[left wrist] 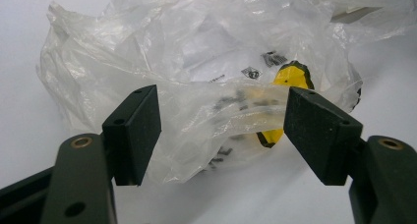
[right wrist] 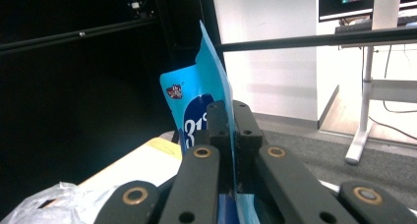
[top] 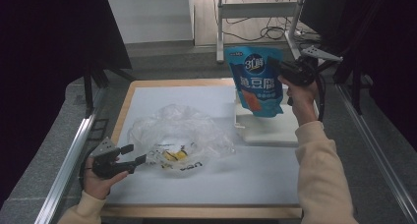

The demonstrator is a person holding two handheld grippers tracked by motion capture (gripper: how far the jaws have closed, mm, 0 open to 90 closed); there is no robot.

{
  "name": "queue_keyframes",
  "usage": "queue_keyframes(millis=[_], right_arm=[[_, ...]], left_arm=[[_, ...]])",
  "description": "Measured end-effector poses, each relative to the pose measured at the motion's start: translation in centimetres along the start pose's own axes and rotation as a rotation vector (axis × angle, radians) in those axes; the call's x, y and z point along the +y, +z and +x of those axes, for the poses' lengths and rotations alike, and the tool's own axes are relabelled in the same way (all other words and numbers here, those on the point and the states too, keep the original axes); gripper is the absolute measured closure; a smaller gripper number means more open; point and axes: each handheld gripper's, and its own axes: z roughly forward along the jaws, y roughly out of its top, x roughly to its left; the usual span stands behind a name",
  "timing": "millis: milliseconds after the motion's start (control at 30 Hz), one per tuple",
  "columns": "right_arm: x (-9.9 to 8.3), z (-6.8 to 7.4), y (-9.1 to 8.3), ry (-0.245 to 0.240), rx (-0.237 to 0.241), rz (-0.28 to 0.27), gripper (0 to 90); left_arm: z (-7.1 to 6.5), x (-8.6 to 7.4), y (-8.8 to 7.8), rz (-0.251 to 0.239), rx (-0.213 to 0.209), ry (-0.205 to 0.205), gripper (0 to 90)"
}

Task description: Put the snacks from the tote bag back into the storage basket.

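At the table's two o'clock, the right gripper (top: 279,71) clenches the top edge of a glossy blue stand-up pouch (top: 256,81), marked "31", held aloft. At seven o'clock the left gripper (top: 139,154) gapes around a crumpled clear plastic bag (top: 179,130); its slack film could slip free.

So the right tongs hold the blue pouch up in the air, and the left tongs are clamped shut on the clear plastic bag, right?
Not quite. The left tongs are open, bag film lying loose between the pads, as the left gripper view shows. The right tongs do hold the blue pouch up, above the clear plastic bag.
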Motion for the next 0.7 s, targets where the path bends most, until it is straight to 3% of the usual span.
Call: queue_keyframes(millis=[433, 700], right_arm=[[-2.5, -1.2, 1.7, 0.010, -0.004, 0.032, 88.6], [-2.9, -2.4, 0.8, 0.010, -0.018, 0.039, 87.9]], left_arm=[[0.1, 0.0, 0.0, 0.001, 0.004, 0.001, 30.3], [0.0, 0.0, 0.0, -0.001, 0.003, 0.002, 30.2]])
